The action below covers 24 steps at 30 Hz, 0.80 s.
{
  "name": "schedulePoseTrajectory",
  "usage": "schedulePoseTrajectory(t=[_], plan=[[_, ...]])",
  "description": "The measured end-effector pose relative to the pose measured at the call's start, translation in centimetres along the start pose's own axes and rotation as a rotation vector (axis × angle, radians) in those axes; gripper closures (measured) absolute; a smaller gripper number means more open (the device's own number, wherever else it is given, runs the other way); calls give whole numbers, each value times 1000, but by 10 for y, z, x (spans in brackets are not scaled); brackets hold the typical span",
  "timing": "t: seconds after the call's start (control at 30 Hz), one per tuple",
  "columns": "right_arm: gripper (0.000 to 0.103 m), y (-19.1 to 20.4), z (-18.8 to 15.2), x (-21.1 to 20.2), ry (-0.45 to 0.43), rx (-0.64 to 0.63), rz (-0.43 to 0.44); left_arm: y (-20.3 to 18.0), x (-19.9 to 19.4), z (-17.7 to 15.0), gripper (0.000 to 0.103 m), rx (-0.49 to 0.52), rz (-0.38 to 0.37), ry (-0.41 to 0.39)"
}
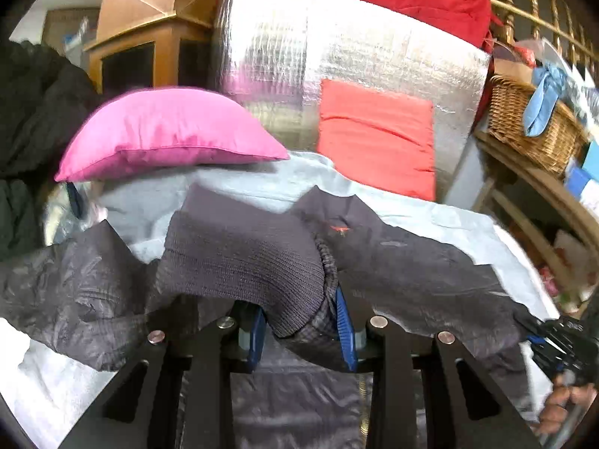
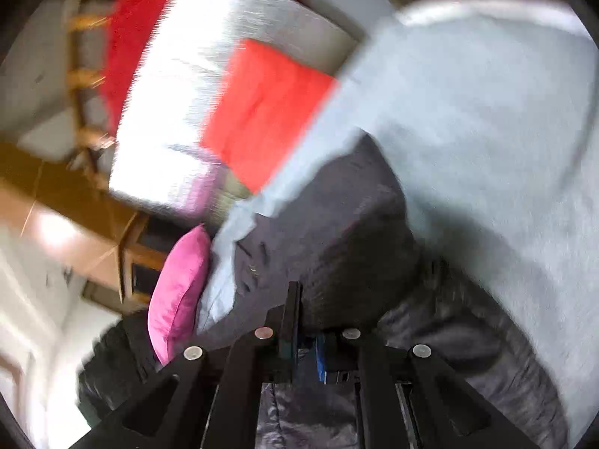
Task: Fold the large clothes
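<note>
My biggest worry is the knit cuff (image 1: 243, 262) slipping out of my left tool (image 1: 303, 331). Its blue pads (image 1: 346, 331) are clamped on a thick bunch of ribbed knit and slick quilted shell, and that nylon looks slippery; if I pull sideways to spread the jacket, I judge the cuff could slide free and the sleeve would drop in a heap. The second risk is on my right tool (image 2: 307, 351): its jaws stand together, pinching what looks like an edge of the same dark jacket (image 2: 329, 224), though the view is smeared and I cannot tell how much cloth is really caught. A thin bite there could tear loose when both sides take tension. Third, the pink cushion (image 1: 164, 131) sits at the far edge of the pale sheet (image 1: 430, 217), touching it; a wide swing of the sleeve could knock it off.

The dark quilted jacket (image 1: 411, 258) lies spread across the pale sheet in front of me, with its cuff raised off the surface in my left tool and its hem draped below both tools.

My left tool points forward and somewhat downward. My right tool (image 1: 550, 336) shows at the far right of the left view, gripped by my hand (image 1: 565, 404), angled in towards the jacket's edge and rolled well over, so its own view is tilted.
</note>
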State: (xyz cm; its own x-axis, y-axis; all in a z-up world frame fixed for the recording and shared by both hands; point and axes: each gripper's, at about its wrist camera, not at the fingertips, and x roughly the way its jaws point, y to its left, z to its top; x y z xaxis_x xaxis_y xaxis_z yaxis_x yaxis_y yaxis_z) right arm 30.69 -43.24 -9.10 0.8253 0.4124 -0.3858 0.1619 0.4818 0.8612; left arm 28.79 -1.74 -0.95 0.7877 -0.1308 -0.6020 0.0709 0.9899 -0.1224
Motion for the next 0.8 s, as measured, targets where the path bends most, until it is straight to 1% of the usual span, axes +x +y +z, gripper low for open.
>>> schedulePoseTrajectory(t=[0.03, 0.1, 0.13, 0.17, 0.2, 0.23, 0.27, 0.3, 0.33, 0.4, 0.43, 0.5, 0.57, 0.6, 0.67, 0.73, 0.77, 0.8], plan=[[94, -5, -3, 6, 36, -25, -7, 2, 12, -6, 69, -4, 3, 37], [89, -30, -7, 24, 142, 19, -89, 11, 48, -27, 68, -31, 21, 167], [88, -47, -12, 28, 186, 82, -86, 15, 62, -37, 68, -33, 36, 218], [83, -58, -15, 27, 201, 127, -47, 20, 74, -47, 67, -30, 51, 255], [79, -61, -16, 23, 207, 131, -25, 25, 81, -54, 64, -29, 60, 265], [68, -58, -16, 17, 217, 106, -19, 27, 82, -57, 61, -30, 59, 264], [42, -53, -16, 12, 238, 78, -8, 32, 83, -58, 59, -35, 53, 253], [24, -49, -18, 8, 259, 62, 16, 34, 82, -58, 54, -40, 50, 250], [22, -42, -18, 0, 281, 36, 35, 37, 82, -58, 50, -53, 48, 243], [22, -34, -16, -13, 310, -28, 20, 41, 86, -60, 48, -71, 33, 242], [22, -28, -13, -23, 306, -71, 23, 43, 89, -63, 46, -77, 28, 244], [22, -19, -3, -35, 261, -127, -8, 44, 92, -67, 45, -87, 22, 236], [22, -10, 15, -38, 194, -193, -53, 43, 94, -70, 44, -80, 21, 225], [22, -9, 24, -32, 188, -200, -71, 43, 94, -71, 44, -79, 20, 222], [22, -10, 42, -5, 197, -222, -140, 44, 94, -71, 43, -90, 9, 221], [23, -12, 63, 33, 219, -267, -226, 46, 93, -72, 43, -99, -2, 218], [31, -17, 71, 50, 258, -244, -246, 47, 94, -71, 43, -103, -6, 216], [54, -19, 76, 63, 283, -224, -252, 47, 94, -71, 43, -106, -10, 216]])
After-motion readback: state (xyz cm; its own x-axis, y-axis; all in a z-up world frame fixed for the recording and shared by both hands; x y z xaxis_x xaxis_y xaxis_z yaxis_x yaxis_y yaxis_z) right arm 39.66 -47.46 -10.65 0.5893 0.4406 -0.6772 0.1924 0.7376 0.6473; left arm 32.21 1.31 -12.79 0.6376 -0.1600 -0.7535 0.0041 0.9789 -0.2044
